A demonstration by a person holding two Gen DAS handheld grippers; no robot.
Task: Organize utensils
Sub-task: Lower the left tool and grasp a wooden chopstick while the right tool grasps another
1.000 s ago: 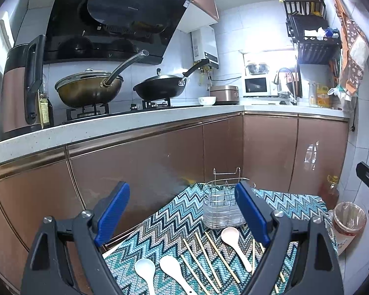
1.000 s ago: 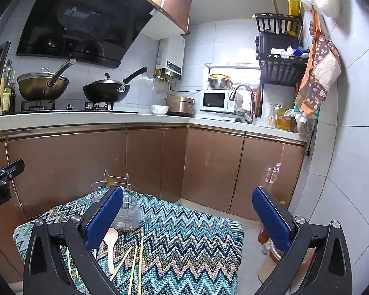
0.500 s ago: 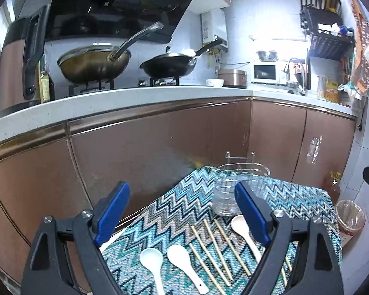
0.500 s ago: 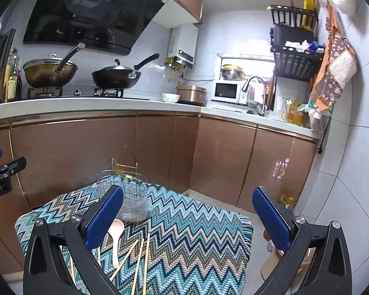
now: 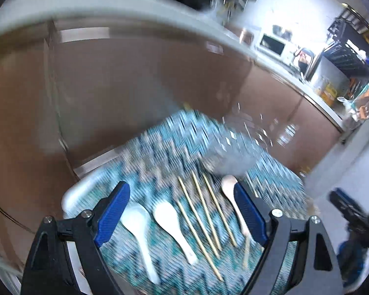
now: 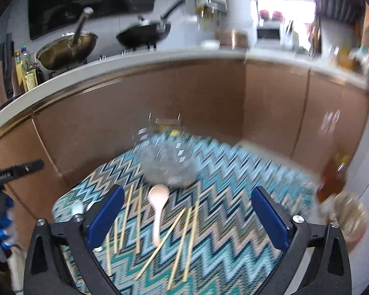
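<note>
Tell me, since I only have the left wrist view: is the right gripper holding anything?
Observer: No. The right gripper is open above the cloth, with nothing between its fingers.
Operator: What lies beyond the pink spoon? It's hidden on my side.
Observer: More chopsticks lie loose to the right of the pink spoon; one slants close by its handle tip.
Operator: And on the stove?
Observer: A brass-coloured pan and a black wok.

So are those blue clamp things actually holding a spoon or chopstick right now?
No, nothing is held. The left gripper and right gripper both hang open above the cloth; the spoons and chopsticks lie loose below.
</note>
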